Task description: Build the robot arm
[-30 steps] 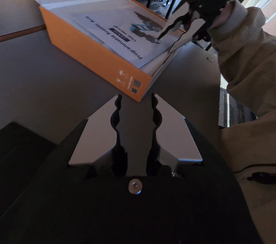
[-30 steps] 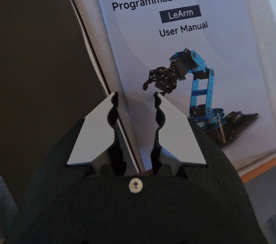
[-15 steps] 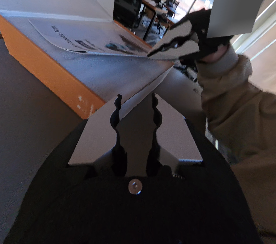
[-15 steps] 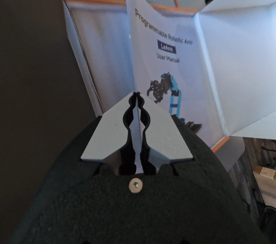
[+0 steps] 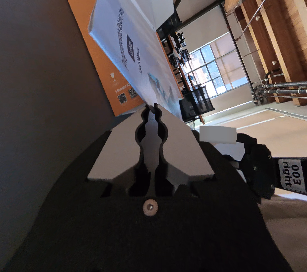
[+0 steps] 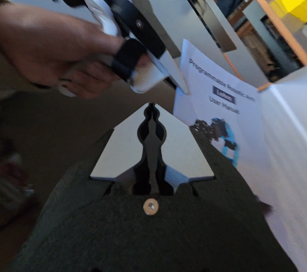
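The left wrist view alone shows the orange cardboard box [image 5: 83, 14] side-on, lying on a dull grey-brown tabletop [image 5: 41, 81]. Beyond it are a paned window [image 5: 216, 67] and timber ceiling beams. The right wrist view alone shows the bare hand [image 6: 49, 51] that grips the left tool's handle, the box's white inner lid flap [image 6: 290, 131] and a blurred yellow block [image 6: 290, 1] in the background.

The white glossy paper booklet with a blue robot arm printed on its cover [image 5: 132, 57] is raised off the box and bowed along its length. One corner runs into the tips of the left gripper [image 5: 150, 106], whose pale grey scalloped fingers are drawn to a narrow slit and pinch the sheet. The right wrist view confirms this: those tips meet the booklet's left edge.

The right gripper [image 6: 151, 104] has its fingertips pressed together with only dark tabletop visible in the scalloped gaps; no paper shows between them. The booklet lies just beside its right finger, and I cannot tell whether they touch.

Both tools have matte black, grainy bodies, each with a single bright screw. The right wrist view is motion-blurred.
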Available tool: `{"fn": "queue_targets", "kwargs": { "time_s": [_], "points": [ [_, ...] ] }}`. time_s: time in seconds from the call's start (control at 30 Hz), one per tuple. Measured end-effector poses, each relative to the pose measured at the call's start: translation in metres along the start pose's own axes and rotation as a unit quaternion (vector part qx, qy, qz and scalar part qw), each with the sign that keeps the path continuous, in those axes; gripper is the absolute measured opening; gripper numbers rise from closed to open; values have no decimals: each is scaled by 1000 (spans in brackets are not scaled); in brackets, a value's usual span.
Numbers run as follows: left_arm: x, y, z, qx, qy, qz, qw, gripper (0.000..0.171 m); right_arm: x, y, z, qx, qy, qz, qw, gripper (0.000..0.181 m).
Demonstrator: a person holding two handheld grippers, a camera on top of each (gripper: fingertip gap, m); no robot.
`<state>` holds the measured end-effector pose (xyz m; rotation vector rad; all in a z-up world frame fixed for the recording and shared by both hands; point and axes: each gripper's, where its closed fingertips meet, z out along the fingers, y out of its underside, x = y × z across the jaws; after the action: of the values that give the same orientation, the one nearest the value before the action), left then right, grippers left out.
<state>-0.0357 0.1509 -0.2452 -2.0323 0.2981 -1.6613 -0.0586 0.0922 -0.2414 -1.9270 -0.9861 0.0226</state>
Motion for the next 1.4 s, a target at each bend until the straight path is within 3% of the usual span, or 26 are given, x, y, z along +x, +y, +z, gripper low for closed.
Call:
{"fn": "queue_targets", "kwargs": {
  "time_s": [0.1, 0.2, 0.3, 0.4, 0.57, 0.63, 0.7, 0.83, 0.93, 0.97, 1.03, 1.1, 1.17, 1.27, 1.4],
  "points": [
    [-7, 3, -26, -22, 8, 1, 1000, 2, -22, -16, 0, 32, -14, 13, 999, 9],
    [-20, -2, -72, -49, 2, 28, 998, 0, -10, -22, -21, 67, -11, 31, 997, 14],
    [-33, -4, -124, -96, 0, 33, 995, 0, 13, -6, -32, 64, -39, 90, 993, 33],
    [-57, -8, -160, -147, -36, 51, 987, 1, 8, 10, -29, 70, -104, 154, 980, 40],
    [-88, -4, -199, -269, -83, 123, 952, 2, 57, 55, -27, 64, 22, 177, 982, 48],
    [-101, -6, -208, -304, -95, 130, 939, 4, 76, 72, -37, 52, 43, 205, 976, 51],
    [-125, -7, -219, -350, -140, 160, 912, 6, 75, 87, -40, 28, 39, 216, 975, 51],
    [-153, -32, -226, -340, -196, 187, 900, 9, 50, 89, -35, 30, 29, 223, 974, 52],
    [-168, -52, -234, -312, -257, 220, 888, 17, 57, 88, -48, 61, 35, 263, 962, 51],
    [-171, -62, -238, -294, -286, 237, 881, 36, 67, 92, -56, 64, 46, 271, 959, 51],
    [-167, -88, -244, -255, -346, 280, 858, 52, 93, 106, -73, 52, 76, 269, 959, 54],
    [-138, -113, -231, -207, -356, 353, 840, 55, 121, 120, -90, 23, 91, 247, 965, 56],
    [-100, -120, -199, -186, -322, 416, 830, 56, 148, 122, -97, 9, 71, 207, 976, 47],
    [-52, -100, -140, -214, -247, 461, 825, 55, 170, 138, -78, -60, -30, 150, 986, 54],
    [-20, -67, -78, -263, -188, 482, 815, 55, 175, 145, -51, -110, -144, 88, 979, 56]
  ]
}}
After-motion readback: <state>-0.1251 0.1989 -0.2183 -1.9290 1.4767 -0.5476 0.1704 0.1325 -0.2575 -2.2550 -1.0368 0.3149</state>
